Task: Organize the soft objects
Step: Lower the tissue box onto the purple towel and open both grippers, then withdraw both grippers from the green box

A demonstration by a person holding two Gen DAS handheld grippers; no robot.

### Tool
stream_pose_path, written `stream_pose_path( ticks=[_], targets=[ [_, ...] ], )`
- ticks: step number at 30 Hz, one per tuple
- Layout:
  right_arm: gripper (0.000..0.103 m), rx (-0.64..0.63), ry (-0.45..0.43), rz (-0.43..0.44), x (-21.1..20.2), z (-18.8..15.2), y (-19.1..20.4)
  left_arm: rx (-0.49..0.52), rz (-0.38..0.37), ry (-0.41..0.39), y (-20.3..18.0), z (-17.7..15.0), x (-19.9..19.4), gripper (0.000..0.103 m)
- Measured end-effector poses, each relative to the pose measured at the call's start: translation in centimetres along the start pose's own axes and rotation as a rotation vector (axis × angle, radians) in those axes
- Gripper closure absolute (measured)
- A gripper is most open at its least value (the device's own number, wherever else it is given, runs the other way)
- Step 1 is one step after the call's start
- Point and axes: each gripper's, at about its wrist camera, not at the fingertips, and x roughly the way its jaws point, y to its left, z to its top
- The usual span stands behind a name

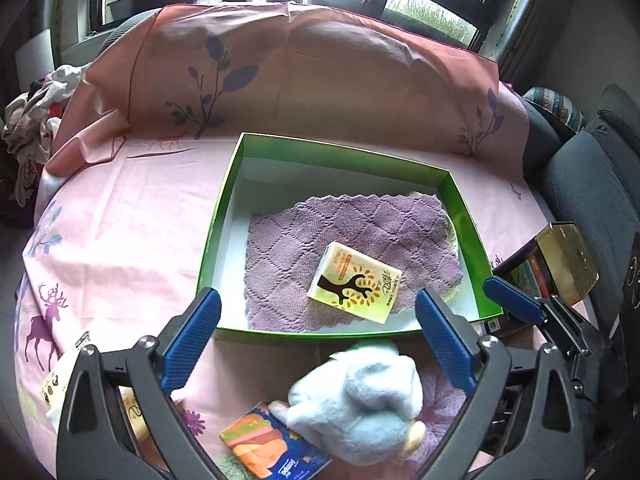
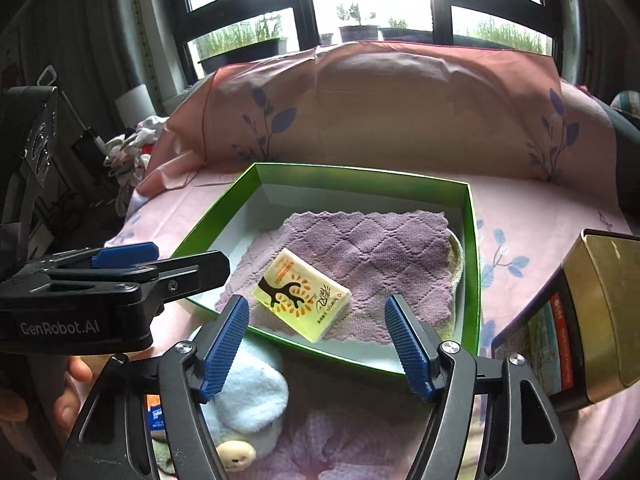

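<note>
A green box [image 1: 224,208] [image 2: 472,240] lies on the pink bedsheet. Inside it lies a purple cloth [image 1: 352,224] [image 2: 372,248] with a yellow tissue pack [image 1: 354,282] [image 2: 302,294] on top. A pale blue plush toy [image 1: 360,400] [image 2: 252,396] lies in front of the box. My left gripper [image 1: 318,340] is open and empty, just above the plush, near the box's front wall. My right gripper [image 2: 318,344] is open and empty over the box's front edge. The left gripper also shows in the right wrist view [image 2: 120,276].
A colourful tissue pack [image 1: 272,444] lies beside the plush. Another yellow pack [image 1: 56,380] lies at the left. A gold-topped tin [image 1: 560,260] [image 2: 600,312] stands right of the box. A pink pillow [image 1: 320,80] lies behind it. Clothes [image 1: 36,120] are piled at far left.
</note>
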Motion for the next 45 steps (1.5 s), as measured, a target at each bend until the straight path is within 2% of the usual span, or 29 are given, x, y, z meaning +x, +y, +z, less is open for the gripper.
stream_pose_path(
  ticks=[6,23,36,45],
  targets=[
    [0.03,-0.007,-0.006,-0.018,-2.3,-0.7,0.8,0.011,0.027,-0.027,-0.1,-1.4,-2.7,0.001],
    [0.03,-0.028,-0.046,0.0,-8.6,-3.4,2.7,0.058,0.054,-0.114,-2.4,-5.3,-9.1,0.001],
    [0.03,-0.041,-0.092,-0.006,-12.3,-4.8,2.9,0.09,0.059,-0.14,-4.5,-7.6,-11.8,0.001],
    [0.03,-0.035,-0.069,-0.007,-13.1,-7.2,2.0,0.076,0.065,-0.122,-4.2,-9.9,-12.4,0.001]
  ],
)
